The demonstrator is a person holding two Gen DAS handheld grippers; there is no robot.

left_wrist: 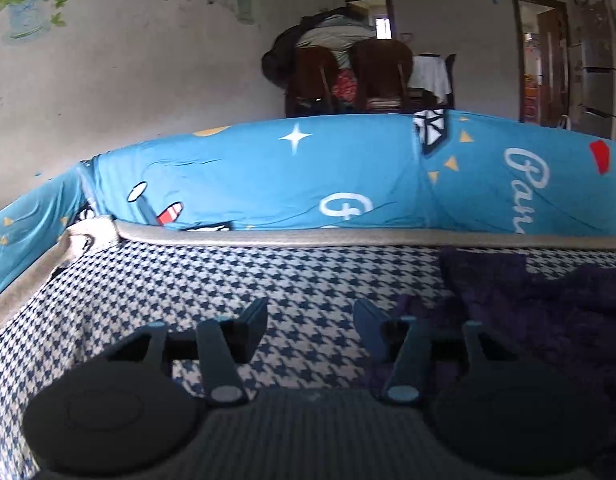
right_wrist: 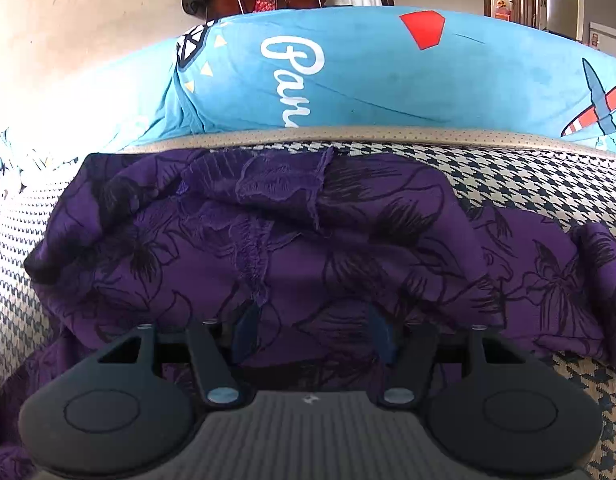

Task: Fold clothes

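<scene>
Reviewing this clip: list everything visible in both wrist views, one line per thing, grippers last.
purple garment: one, purple with black flower outlines, crumpled on the houndstooth surface
houndstooth surface: one, navy and white, under the garment
blue bolster: one, bright blue with white lettering and cartoon prints, along the far edge
chairs: two, dark brown, by the far wall, clothes heaped on them
fridge: one, silver, far right
left gripper: one, black, open over bare houndstooth
right gripper: one, black, jaws apart, fabric between them
</scene>
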